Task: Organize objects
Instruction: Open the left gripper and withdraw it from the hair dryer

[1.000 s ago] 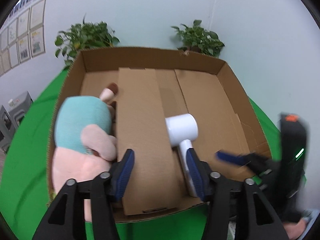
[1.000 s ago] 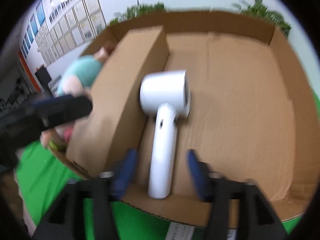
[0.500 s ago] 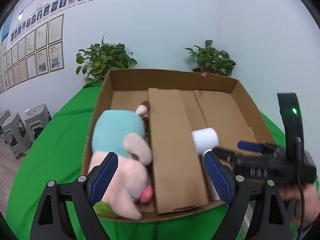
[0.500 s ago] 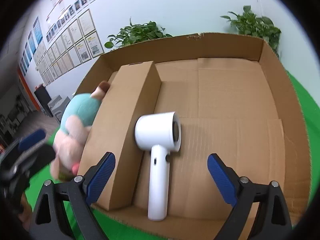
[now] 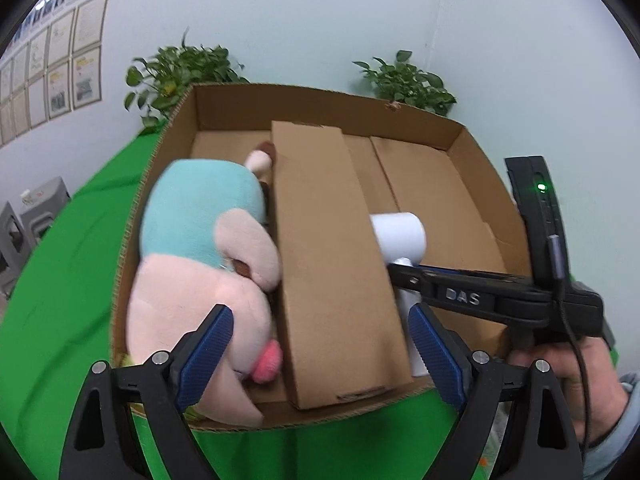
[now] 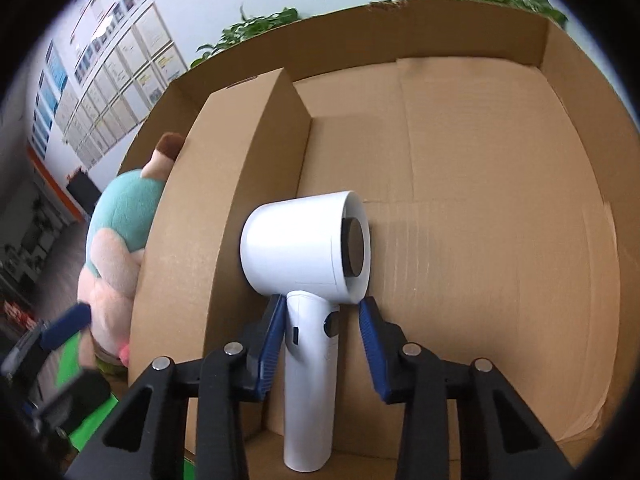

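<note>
1. At the near edge of the cardboard box (image 5: 480, 152), the right gripper (image 6: 322, 304) straddles the top of the white hair dryer (image 6: 296, 248)'s handle, just under its barrel. Its jaws have just been closing to a narrow gap. One pad lies against the handle and the other shows a sliver of space, so I cannot tell whether the grip is firm.
2. The dryer lies flat on the box floor with its handle toward the camera, just beside a long inner carton (image 5: 328, 240).
3. The left gripper (image 5: 320, 316) has just been opening and hangs wide, gripping nothing.
4. A blurred plush toy (image 5: 200, 240) fills the compartment beyond the carton.
5. From the left wrist, the right gripper and the carton hide most of the dryer's handle.
6. A hand (image 5: 560, 368) is cut off at the frame edge.
7. Farthest are the green cloth (image 5: 60, 280) and the plants (image 5: 180, 72).
</note>
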